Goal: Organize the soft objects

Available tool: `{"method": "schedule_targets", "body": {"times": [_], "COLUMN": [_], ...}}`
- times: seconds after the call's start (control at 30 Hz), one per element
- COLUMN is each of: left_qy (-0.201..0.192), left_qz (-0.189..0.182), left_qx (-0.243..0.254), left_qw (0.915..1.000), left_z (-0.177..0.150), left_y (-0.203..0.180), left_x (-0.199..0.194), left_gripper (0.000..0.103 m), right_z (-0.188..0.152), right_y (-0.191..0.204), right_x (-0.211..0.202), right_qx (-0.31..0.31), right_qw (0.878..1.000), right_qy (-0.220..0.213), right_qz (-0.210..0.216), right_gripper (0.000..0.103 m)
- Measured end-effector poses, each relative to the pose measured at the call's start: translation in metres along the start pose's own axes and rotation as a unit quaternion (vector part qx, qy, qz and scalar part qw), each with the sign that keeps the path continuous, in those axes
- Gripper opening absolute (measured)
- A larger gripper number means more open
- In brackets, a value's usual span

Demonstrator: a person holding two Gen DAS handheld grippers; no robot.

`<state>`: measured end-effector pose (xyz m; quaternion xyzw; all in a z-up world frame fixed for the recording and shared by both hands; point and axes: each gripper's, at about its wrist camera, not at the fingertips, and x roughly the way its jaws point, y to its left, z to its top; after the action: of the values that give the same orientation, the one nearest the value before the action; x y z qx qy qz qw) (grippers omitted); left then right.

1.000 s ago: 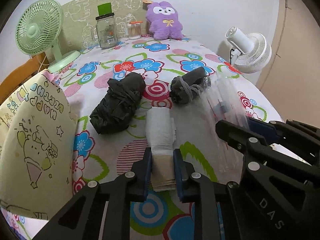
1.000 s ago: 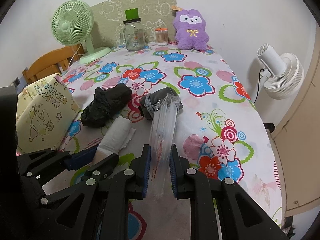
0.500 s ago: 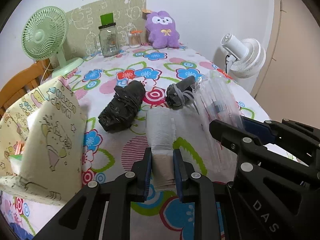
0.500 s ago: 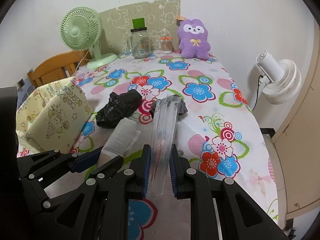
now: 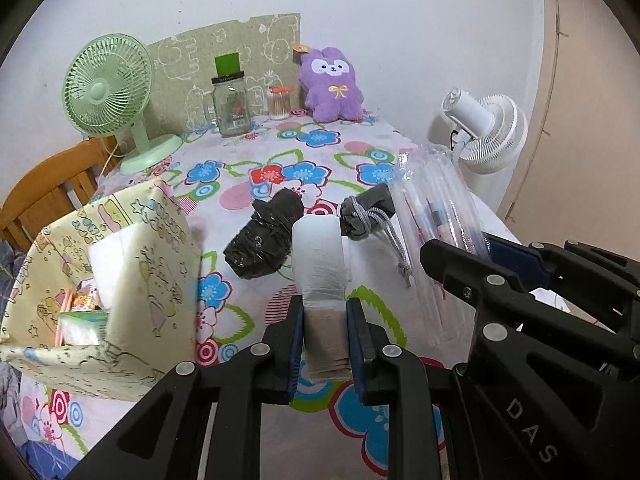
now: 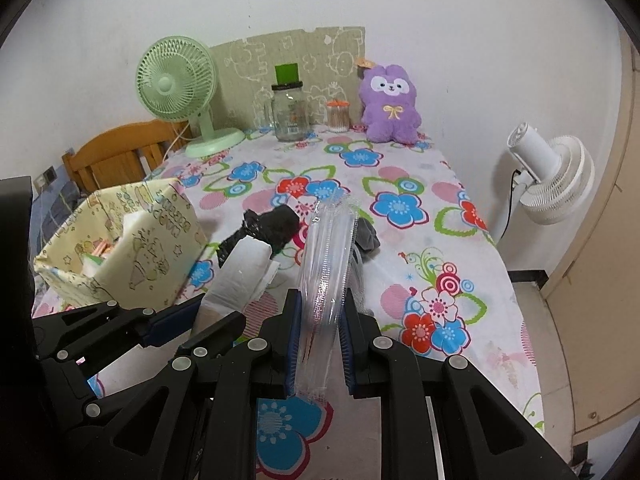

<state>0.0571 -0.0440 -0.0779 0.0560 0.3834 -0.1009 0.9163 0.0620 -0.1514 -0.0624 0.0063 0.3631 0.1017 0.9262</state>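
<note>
Your left gripper [image 5: 323, 312] clenches the white folded cloth [image 5: 320, 264], raised above the flowered table [image 5: 360, 152] | your right gripper [image 6: 318, 312] grips the clear plastic bag [image 6: 326, 256] between its pads, just beside the left | patterned box [image 5: 132, 264] left of both.

The right hand-held gripper [image 6: 318, 324] clamps a clear plastic pouch [image 6: 326, 256] above the flowered desk [image 6: 420, 248], beside a yellow box [image 6: 132, 256].

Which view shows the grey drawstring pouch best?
The left wrist view: the grey drawstring pouch lies in the open on the tablecloth, cord trailing. In the right wrist view only a scrap of it peeks out behind the clear plastic bag.
</note>
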Motion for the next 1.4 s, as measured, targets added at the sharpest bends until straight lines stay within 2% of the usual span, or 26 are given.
{"method": "schedule_targets", "body": {"times": [0.63, 1.0, 1.4], "left_qy": [-0.054, -0.067, -0.068], "left_qz": [0.012, 0.015, 0.028], "left_qx": [0.006, -0.002, -0.006], "left_qw": [0.9985, 0.9977, 0.9973], "left_z": [0.022, 0.032, 0.037], "left_y": [0.008, 0.026, 0.056], "left_x": [-0.052, -0.070, -0.075], "left_gripper": [0.019, 0.019, 0.019], "right_z": [0.030, 0.048, 0.061], "right_y": [0.020, 0.040, 0.069], "right_x": [-0.041, -0.054, -0.047], "right_qx": [-0.009, -0.020, -0.031], "right_qw": [0.999, 0.998, 0.998], "right_qy": [-0.042, -0.053, -0.052], "right_qz": [0.007, 0.010, 0.026], "right_gripper": [0.021, 0.021, 0.021]}}
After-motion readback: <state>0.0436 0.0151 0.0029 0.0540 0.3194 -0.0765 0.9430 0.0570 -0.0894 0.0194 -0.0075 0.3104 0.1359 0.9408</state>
